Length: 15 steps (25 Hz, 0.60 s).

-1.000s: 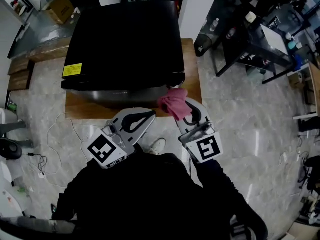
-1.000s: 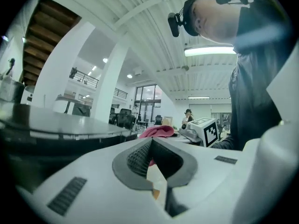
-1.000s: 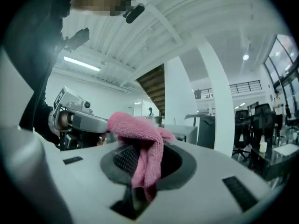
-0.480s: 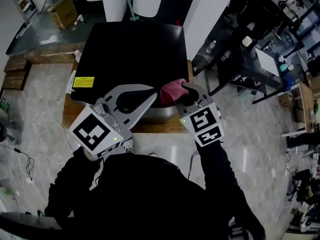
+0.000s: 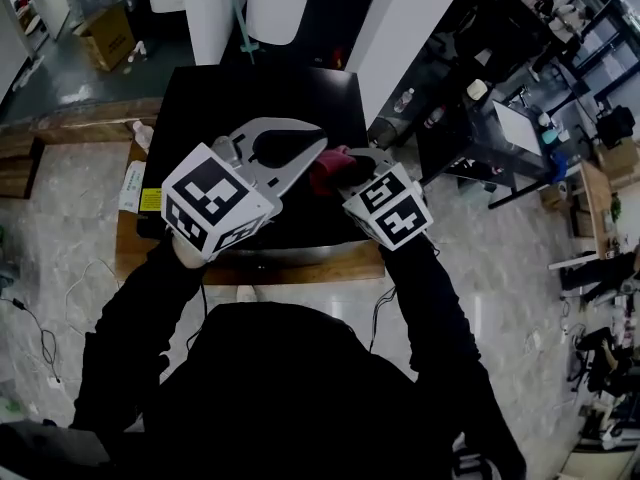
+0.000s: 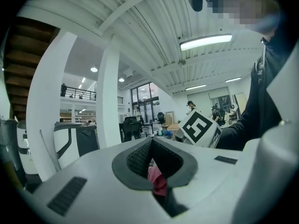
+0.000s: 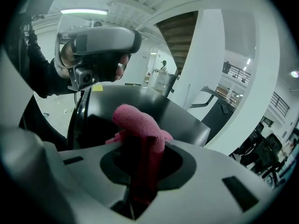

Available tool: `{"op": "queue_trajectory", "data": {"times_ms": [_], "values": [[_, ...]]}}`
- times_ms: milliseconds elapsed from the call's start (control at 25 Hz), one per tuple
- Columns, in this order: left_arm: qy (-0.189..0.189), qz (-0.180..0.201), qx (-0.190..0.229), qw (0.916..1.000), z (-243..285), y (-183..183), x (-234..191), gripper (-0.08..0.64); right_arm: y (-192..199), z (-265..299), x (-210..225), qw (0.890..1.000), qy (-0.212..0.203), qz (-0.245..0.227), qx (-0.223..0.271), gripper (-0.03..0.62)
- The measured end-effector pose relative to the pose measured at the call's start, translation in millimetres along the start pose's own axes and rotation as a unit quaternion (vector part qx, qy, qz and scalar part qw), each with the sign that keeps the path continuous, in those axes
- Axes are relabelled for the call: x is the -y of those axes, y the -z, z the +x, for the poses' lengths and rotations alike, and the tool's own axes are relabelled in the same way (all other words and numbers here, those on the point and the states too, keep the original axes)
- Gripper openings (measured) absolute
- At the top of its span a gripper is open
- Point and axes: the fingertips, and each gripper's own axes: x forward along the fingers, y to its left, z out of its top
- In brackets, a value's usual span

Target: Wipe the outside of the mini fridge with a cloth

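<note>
The black mini fridge (image 5: pixel 250 93) sits on a wooden platform (image 5: pixel 300 266). Only its outside shows, so its contents cannot be told. The right gripper (image 5: pixel 345 164) is clamped on the pink cloth (image 7: pixel 138 119), which bulges out ahead of its jaws, over the fridge top. The left gripper (image 5: pixel 312 148), just beside the cloth, has its 2 jaws pressed together, empty.
</note>
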Motion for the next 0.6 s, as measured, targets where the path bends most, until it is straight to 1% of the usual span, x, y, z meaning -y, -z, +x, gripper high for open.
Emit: {"op": "queue_trajectory", "data": {"times_ms": [120, 240, 280, 400, 480, 600], "values": [[-0.011, 0.018, -0.008, 0.9997, 16, 2, -29, 0.003, -9, 25, 26, 1.0, -0.002, -0.005, -0.011, 0.083], [-0.033, 0.036, -0.019, 0.9986, 30, 7, -62, 0.003, -20, 52, 61, 1.0, 0.001, -0.003, -0.019, 0.084], [-0.038, 0.036, -0.025, 0.9983, 35, 11, -72, 0.002, -25, 62, 74, 1.0, 0.005, -0.002, -0.019, 0.084], [-0.045, 0.006, -0.037, 0.9983, 47, 26, -99, 0.002, -34, 89, 109, 1.0, 0.013, -0.002, -0.028, 0.083], [-0.051, -0.013, -0.037, 0.9979, 50, 34, -112, 0.002, -38, 105, 128, 0.999, 0.02, -0.007, -0.039, 0.083], [-0.061, -0.023, -0.031, 0.9974, 46, 39, -124, 0.003, -44, 127, 156, 0.998, 0.035, -0.01, -0.045, 0.083]]}}
